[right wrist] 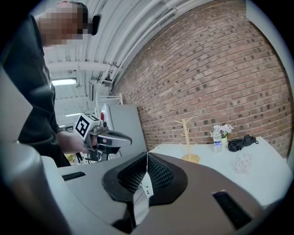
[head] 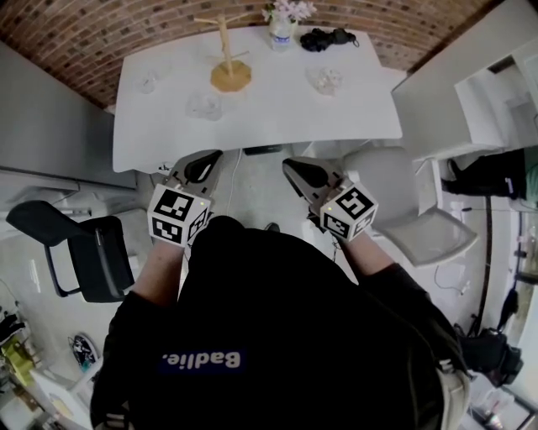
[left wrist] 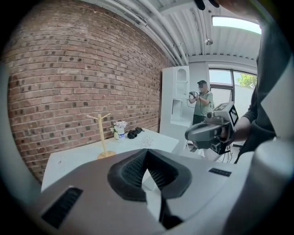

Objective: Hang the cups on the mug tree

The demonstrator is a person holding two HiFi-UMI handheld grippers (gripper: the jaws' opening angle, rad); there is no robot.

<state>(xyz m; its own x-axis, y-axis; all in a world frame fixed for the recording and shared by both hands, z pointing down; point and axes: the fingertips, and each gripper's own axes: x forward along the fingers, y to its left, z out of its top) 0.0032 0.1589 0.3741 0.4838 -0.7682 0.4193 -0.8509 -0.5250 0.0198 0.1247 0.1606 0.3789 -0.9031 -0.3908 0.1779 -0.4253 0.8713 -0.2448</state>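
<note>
Left hand-held gripper (left wrist: 147,153): jaws pressed together, ribbed pads meeting in a thin seam, nothing caught between them; held short of the counter, nose toward it.
Right hand-held gripper (right wrist: 147,157): same story, closed on nothing, alongside the left one with a gap between the two.
Cups (head: 204,106): clear glass, standing on the counter, none on the tree; one nearer the front left, one (head: 324,80) over to the right, both apart from the tree.
Mug tree (head: 229,65): upright on its round wooden base, toward the far side of the counter.
Hard to make out: the cups almost vanish against the white top, so the count is uncertain; a faint third shape (head: 148,82) at the far left may be another.
Hidden: each gripper's own body blocks the near part of the counter in its view; the person's dark top fills the lower head view.
Counter (head: 353,117): white, with a bottle of flowers (head: 282,23) and a black bundle (head: 327,38) at the back edge.
Room: brick wall (head: 76,42) behind the counter, black chair (head: 88,252) on the left, white chair (head: 403,214) on the right, a second person (left wrist: 202,100) standing by a white cabinet (left wrist: 179,98).
</note>
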